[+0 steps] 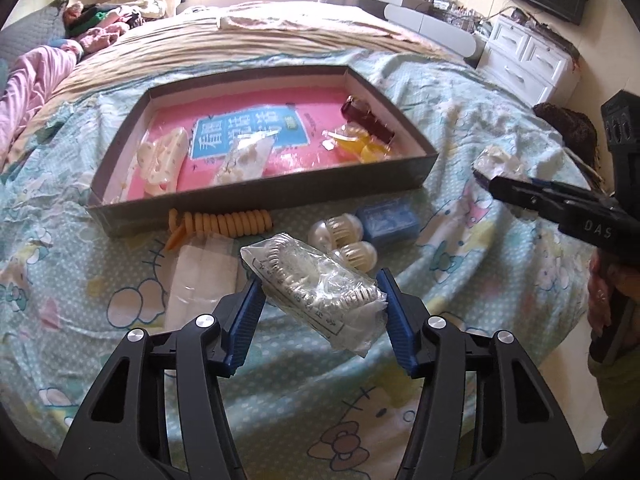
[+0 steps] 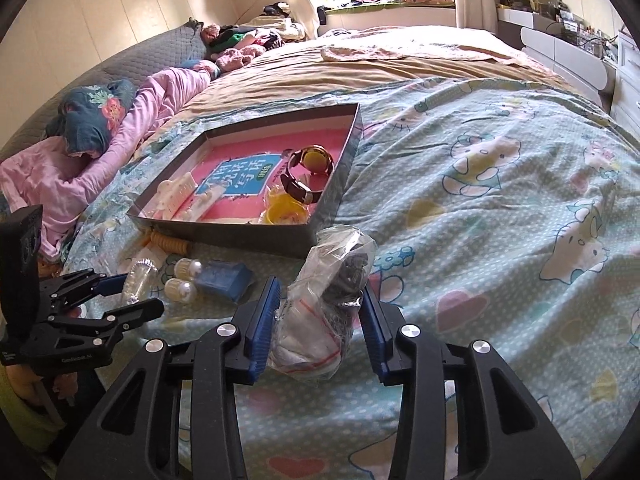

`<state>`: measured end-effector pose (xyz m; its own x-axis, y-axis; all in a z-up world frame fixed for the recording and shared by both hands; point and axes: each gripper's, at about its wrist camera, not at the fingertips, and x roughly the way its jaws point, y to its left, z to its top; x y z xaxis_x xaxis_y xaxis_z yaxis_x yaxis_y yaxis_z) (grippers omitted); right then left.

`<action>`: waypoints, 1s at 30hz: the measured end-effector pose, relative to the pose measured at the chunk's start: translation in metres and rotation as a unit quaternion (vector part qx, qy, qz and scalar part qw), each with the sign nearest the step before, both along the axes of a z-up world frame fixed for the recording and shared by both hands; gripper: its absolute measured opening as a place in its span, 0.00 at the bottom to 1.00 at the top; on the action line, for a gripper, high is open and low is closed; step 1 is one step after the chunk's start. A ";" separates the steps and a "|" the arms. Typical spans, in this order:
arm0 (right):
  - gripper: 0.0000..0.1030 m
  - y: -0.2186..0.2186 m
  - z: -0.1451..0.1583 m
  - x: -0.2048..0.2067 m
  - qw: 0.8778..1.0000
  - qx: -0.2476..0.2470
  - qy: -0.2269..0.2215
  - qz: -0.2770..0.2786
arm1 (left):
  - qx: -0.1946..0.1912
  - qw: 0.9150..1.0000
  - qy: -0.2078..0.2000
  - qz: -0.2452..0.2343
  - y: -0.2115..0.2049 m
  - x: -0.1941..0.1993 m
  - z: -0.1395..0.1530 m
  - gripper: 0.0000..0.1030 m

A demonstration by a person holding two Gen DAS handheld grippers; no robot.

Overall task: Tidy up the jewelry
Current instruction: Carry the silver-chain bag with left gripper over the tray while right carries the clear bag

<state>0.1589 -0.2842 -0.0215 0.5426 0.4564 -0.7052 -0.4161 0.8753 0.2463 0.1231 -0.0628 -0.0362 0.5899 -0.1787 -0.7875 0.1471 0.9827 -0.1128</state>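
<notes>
The left gripper (image 1: 322,300) sits low centre in its view, its blue pads pressed against both ends of a clear bag (image 1: 316,286) of silvery jewelry, held slightly off the bedspread (image 1: 480,240). The right gripper (image 2: 318,316), low centre in its own view, has a second bag (image 2: 332,288) with a dark chain between its pads; the jaws look closed on it, though the crumpled plastic makes the contact hard to confirm. The tray (image 1: 260,204) lies in mid-frame above the left gripper, already holding a watch (image 2: 308,172), yellow pieces (image 2: 286,208) and white clips (image 1: 162,160). An orange coil (image 1: 224,224), two capsules (image 1: 344,240) and a blue box (image 1: 386,220) lie on the bedspread along the tray's near wall.

The risks are mostly in the grip. Slick, loosely filled plastic could slide out of the pads on the way to the tray, more so on the left, where only the bag's ends are pinched. A low carry could catch the tray's wall or sweep the capsules. Both grippers heading for the tray together might collide.
</notes>
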 end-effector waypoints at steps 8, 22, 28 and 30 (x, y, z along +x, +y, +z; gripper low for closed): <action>0.37 0.013 0.015 -0.007 1.000 0.003 -0.014 0.018 | -0.014 0.999 -0.026 0.020 0.018 -0.003 0.023 0.47; 0.37 0.052 0.029 -0.010 0.998 0.010 -0.026 0.047 | -0.023 0.997 -0.041 0.055 0.047 -0.001 0.034 0.47; 0.37 0.064 0.031 -0.008 0.998 0.014 -0.028 0.056 | -0.022 0.996 -0.045 0.068 0.058 0.002 0.036 0.47; 0.37 0.067 0.030 -0.007 0.998 0.016 -0.028 0.059 | -0.020 0.996 -0.045 0.072 0.062 0.003 0.036 0.47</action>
<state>0.1520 -0.2169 0.0089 0.5223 0.5407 -0.6595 -0.5297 0.8117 0.2460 0.1263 -0.0012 -0.0005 0.6803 -0.1175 -0.7234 0.0159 0.9892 -0.1456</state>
